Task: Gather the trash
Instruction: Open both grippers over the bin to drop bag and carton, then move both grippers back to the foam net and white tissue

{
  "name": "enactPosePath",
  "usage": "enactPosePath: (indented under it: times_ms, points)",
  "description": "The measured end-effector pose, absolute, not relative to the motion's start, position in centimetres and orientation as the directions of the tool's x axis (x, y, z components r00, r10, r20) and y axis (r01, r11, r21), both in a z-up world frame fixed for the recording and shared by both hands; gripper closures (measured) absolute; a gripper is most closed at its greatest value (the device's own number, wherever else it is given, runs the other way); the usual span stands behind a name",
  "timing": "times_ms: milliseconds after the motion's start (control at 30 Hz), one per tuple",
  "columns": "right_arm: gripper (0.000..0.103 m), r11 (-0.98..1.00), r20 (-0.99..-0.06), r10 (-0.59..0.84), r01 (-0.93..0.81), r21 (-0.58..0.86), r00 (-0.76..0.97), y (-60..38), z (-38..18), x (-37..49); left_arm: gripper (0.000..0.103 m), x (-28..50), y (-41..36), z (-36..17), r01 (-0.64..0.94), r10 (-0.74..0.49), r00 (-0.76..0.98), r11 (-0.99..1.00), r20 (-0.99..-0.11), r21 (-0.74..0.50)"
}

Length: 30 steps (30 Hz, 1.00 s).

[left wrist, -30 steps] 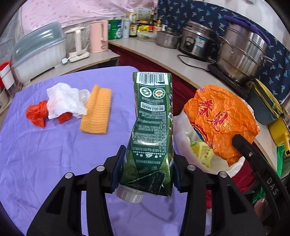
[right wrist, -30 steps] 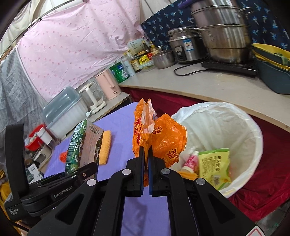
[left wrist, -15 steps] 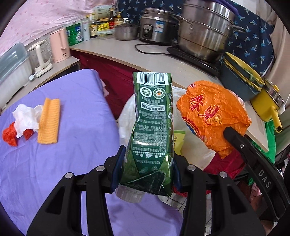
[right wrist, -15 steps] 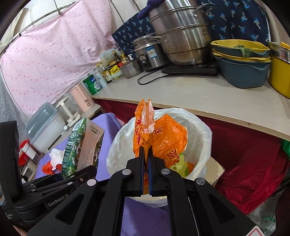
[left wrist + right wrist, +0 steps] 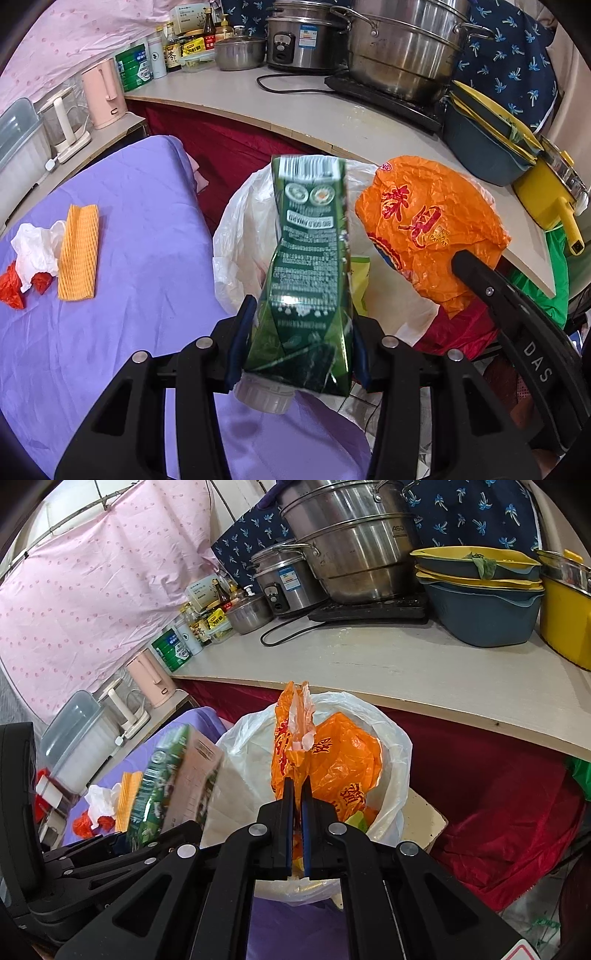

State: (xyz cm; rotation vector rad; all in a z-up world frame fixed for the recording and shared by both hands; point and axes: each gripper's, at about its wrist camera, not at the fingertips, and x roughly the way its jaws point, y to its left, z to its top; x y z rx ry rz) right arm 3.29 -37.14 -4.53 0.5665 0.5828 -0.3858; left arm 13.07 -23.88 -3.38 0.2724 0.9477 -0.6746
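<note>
Pink dotted curtain (image 5: 85, 602), pale counter (image 5: 424, 672), purple-covered table (image 5: 122, 295)

The green carton (image 5: 308, 266) blurs, its print unreadable, and hides much of the white-lined bin (image 5: 243, 236). The orange bag (image 5: 332, 764) covers the bin's contents. Bottle labels (image 5: 173, 55) too small to read.

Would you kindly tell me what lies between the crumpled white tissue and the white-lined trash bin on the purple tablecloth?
In the left wrist view, a folded orange foam net lies beside the tissue; then bare purple cloth to the bin.
</note>
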Motion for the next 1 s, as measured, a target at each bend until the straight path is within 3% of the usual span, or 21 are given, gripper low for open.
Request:
enactPosePath:
  times_ms: [100,200,267,367,1000]
  points:
    - [0.092,0.776,-0.605,-0.187,0.494,0.392,0.774,-37.1,-4.6,3.3,0.058,13.2,-23.8,-3.2,0.637,-0.41,0.416,0.768,-0.812,-0.061]
    - [0.082,0.772,-0.599,-0.192,0.496,0.397,0.778,-37.2,-4.4,3.2,0.047,13.3,-23.7,-3.0,0.63,-0.407,0.431,0.774,-0.805,-0.054]
    - [0.077,0.769,-0.591,-0.196,0.496,0.402,0.782,-37.1,-4.2,3.1,0.046,13.4,-23.6,-2.9,0.628,-0.407,0.436,0.776,-0.803,-0.052]
    - [0.077,0.773,-0.586,-0.197,0.492,0.4,0.786,-37.0,-3.9,3.1,0.04,13.5,-23.2,-2.6,0.617,-0.405,0.449,0.785,-0.797,-0.052]
    - [0.076,0.805,-0.571,-0.183,0.456,0.38,0.8,-34.5,-2.3,3.6,0.039,14.2,-20.3,-0.7,0.576,-0.413,0.479,0.814,-0.775,-0.078]
